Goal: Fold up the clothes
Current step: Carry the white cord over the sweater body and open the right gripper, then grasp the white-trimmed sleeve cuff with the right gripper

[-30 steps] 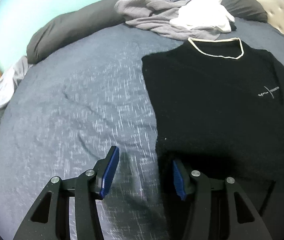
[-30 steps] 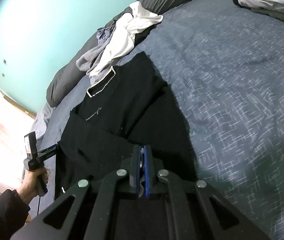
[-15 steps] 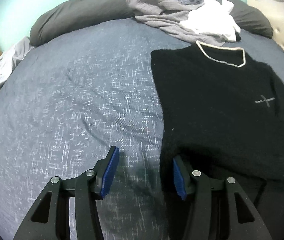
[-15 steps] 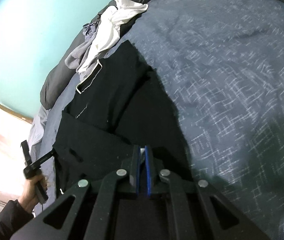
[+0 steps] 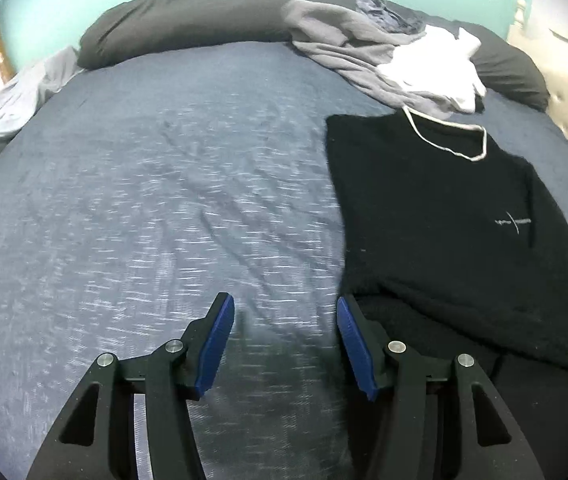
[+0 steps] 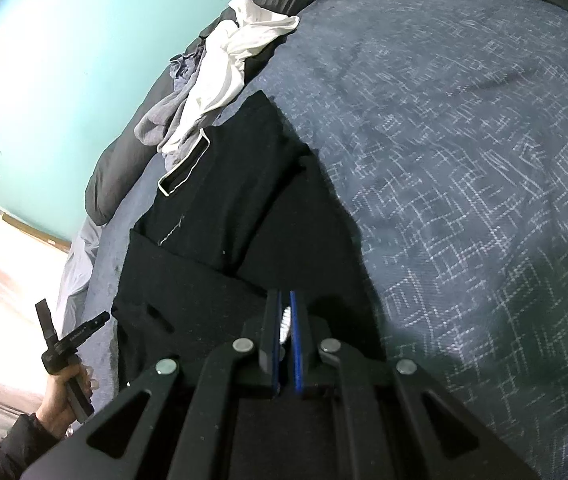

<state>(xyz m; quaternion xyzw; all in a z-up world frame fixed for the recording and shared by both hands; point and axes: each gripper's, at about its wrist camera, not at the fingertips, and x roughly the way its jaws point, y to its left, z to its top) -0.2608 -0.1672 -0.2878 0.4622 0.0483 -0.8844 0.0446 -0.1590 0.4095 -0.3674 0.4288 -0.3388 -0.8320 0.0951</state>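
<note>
nearest the left wrist camera, the left gripper [image 5: 284,312] is seen with its blue pads [image 5: 216,344] apart and the jaws opening; nothing lies between them, only the blue bedspread [image 5: 156,200] below. the right-hand pad sits just at the edge of the black sweater [image 5: 443,220], which is spread flat on the bed with a folded flap near its lower edge. its white-trimmed neckline [image 5: 455,140] is turned toward the far side, and a small pale logo is visible on the chest.

in the right wrist view, the right gripper [image 6: 285,308] is seen with its jaws pressed nearly together on a bit of white trim at the sweater [image 6: 236,216] edge (black cloth bunches just below the pads). at the lower left of that view, the left gripper [image 6: 66,344] is held by a hand [image 6: 64,396] in a dark sleeve, beside the bed.

beyond the neckline, a heap of clothes is piled: a grey garment [image 5: 347,56] and a white garment [image 5: 431,68] on top of it. farthest back, a long dark pillow [image 5: 188,20] is laid against the turquoise wall [image 6: 64,40].
</note>
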